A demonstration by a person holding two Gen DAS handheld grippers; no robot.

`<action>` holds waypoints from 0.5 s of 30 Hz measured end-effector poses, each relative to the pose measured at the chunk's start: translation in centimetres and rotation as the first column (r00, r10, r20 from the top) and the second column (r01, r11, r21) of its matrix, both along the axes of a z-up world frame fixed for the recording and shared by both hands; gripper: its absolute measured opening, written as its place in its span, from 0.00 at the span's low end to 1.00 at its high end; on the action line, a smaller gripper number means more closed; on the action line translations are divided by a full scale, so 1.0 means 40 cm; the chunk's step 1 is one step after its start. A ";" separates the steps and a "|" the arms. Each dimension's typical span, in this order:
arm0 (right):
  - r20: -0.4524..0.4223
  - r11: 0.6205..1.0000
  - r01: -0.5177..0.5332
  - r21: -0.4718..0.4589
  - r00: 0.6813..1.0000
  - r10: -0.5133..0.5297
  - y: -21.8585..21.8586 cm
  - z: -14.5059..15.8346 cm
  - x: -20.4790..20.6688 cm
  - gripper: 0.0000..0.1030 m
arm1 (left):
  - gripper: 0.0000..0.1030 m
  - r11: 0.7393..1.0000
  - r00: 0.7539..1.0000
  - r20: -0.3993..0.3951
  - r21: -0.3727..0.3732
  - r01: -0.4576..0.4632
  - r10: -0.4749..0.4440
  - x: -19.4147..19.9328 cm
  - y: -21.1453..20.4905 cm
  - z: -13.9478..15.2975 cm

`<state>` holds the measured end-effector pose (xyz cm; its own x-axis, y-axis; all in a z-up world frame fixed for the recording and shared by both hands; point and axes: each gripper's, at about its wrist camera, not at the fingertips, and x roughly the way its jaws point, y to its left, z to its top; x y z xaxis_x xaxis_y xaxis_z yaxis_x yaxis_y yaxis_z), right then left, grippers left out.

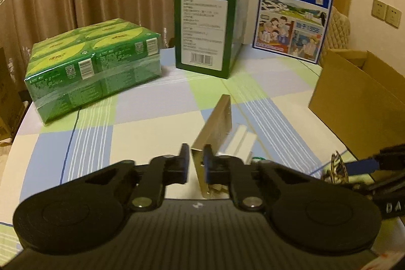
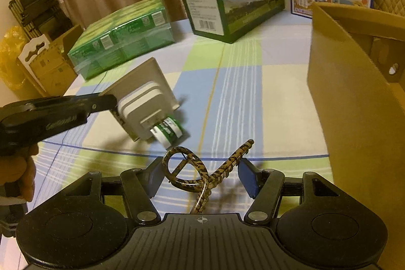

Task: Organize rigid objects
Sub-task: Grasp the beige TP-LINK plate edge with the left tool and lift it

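Observation:
My left gripper is shut on the near edge of a beige switch panel, which it holds edge-up above the table. In the right wrist view the same panel shows its white back housing, tilted, with the left gripper clamped on its left edge. Under it a small green and white jar lies on its side on the cloth. My right gripper is shut on a tortoiseshell hair clip that spans its two pads.
An open cardboard box stands at the right. A wrapped green pack, a green milk carton and a blue milk carton stand along the back of the checked tablecloth. A hand shows at the left.

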<state>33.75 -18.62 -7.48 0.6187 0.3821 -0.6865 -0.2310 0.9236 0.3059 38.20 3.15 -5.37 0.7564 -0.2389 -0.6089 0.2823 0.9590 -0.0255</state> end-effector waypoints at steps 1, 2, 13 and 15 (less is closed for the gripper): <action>0.000 1.000 -0.005 0.001 1.000 0.005 0.005 -0.001 0.001 0.58 | 0.06 1.000 1.000 -0.001 0.002 -0.005 0.005 0.002 0.002 0.001; 0.001 1.000 -0.008 0.002 1.000 0.008 0.008 0.000 0.000 0.58 | 0.07 1.000 1.000 -0.003 0.007 -0.014 0.014 0.003 0.004 0.001; 0.016 1.000 -0.023 -0.004 1.000 0.023 0.022 0.015 -0.029 0.58 | 0.05 0.991 0.987 -0.088 0.023 -0.130 0.131 -0.094 0.077 0.015; 0.023 1.000 -0.027 -0.002 0.999 0.027 0.021 0.023 -0.044 0.58 | 0.05 0.992 0.987 -0.102 0.034 -0.125 0.128 -0.140 0.085 0.014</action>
